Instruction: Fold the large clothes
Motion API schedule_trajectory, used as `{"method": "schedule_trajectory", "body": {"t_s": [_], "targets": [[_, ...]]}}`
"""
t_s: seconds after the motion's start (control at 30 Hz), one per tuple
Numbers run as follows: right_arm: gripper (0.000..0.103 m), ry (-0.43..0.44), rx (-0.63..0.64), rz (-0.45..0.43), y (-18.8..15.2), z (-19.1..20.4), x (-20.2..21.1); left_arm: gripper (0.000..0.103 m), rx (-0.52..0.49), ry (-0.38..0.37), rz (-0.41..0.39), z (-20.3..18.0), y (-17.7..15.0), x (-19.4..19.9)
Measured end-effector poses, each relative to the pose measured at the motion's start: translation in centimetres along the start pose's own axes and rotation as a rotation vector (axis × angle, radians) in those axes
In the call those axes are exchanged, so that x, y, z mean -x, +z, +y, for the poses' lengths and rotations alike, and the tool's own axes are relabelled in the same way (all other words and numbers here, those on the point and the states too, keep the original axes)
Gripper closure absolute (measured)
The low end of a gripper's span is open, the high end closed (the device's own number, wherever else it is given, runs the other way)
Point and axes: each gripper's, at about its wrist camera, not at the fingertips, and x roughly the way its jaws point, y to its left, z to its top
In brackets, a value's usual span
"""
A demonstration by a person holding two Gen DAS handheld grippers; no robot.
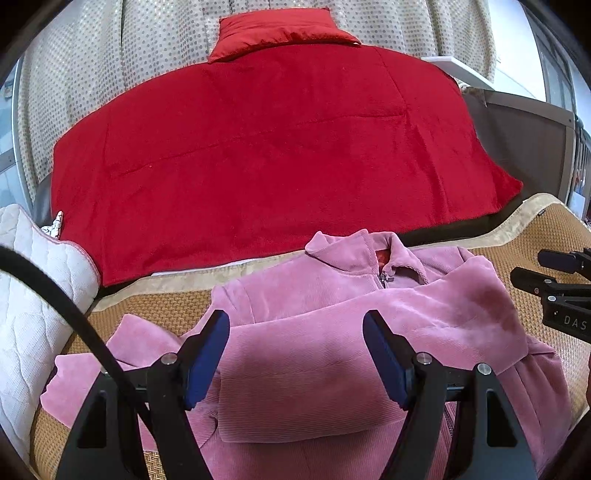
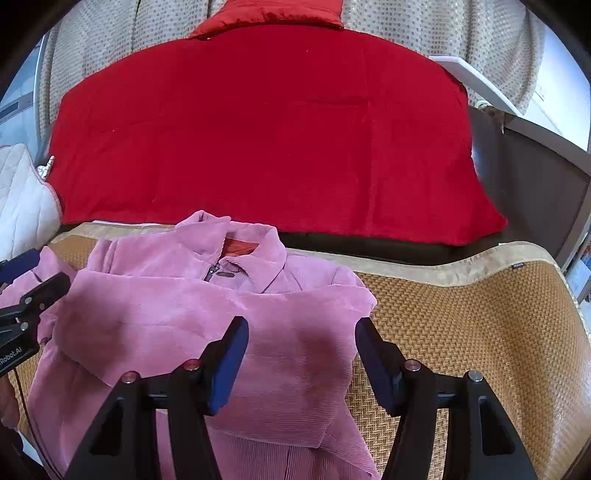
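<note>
Both sets of jaws stood spread wide and grasped nothing: the left gripper (image 1: 295,339) hung over the middle of the pink corduroy jacket (image 1: 332,332), the right gripper (image 2: 299,347) over the jacket's right edge. The jacket lay front up on a woven mat (image 2: 461,332), collar (image 2: 251,254) toward a red blanket (image 1: 277,155), one sleeve (image 2: 192,314) folded across its chest. A white quilted pillow (image 1: 33,288) lay left of the mat.

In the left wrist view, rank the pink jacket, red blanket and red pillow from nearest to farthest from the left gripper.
1. Pink jacket: directly under the open left gripper, on the woven mat.
2. Red blanket: beyond the jacket's collar.
3. Red pillow: farthest, against the curtain.
</note>
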Motion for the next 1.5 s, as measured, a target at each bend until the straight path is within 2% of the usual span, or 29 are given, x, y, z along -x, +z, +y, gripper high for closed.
{"method": "schedule_trajectory", "body": {"t_s": [0.67, 0.97, 1.17, 1.23, 1.3, 1.37, 1.5], "targets": [[0.039, -0.039, 0.035, -0.068, 0.1, 0.9, 1.3, 0.028, 0.028, -0.011, 0.000, 0.6, 0.1, -0.1], [0.039, -0.027, 0.041, -0.093, 0.3, 1.3, 1.9, 0.028, 0.042, -0.006, -0.006, 1.0, 0.1, 0.1], [0.039, -0.017, 0.055, -0.101, 0.2, 2.1, 2.2, 0.028, 0.048, 0.012, -0.006, 1.9, -0.1, 0.4], [0.039, -0.010, 0.064, -0.098, 0.2, 2.6, 2.1, 0.028, 0.049, 0.045, -0.007, 2.7, -0.2, 0.7], [0.039, 0.021, 0.072, -0.076, 0.0, 3.0, 1.6, 0.028, 0.087, 0.081, 0.002, 4.3, -0.4, 1.1], [0.039, 0.075, 0.065, -0.036, -0.2, 3.3, 0.7, 0.028, 0.184, 0.133, 0.042, 7.1, -1.0, 1.8], [0.039, 0.217, 0.027, 0.103, -1.3, 3.7, -2.9, 0.028, 0.476, 0.222, 0.114, 14.5, -4.6, 4.3]]}}
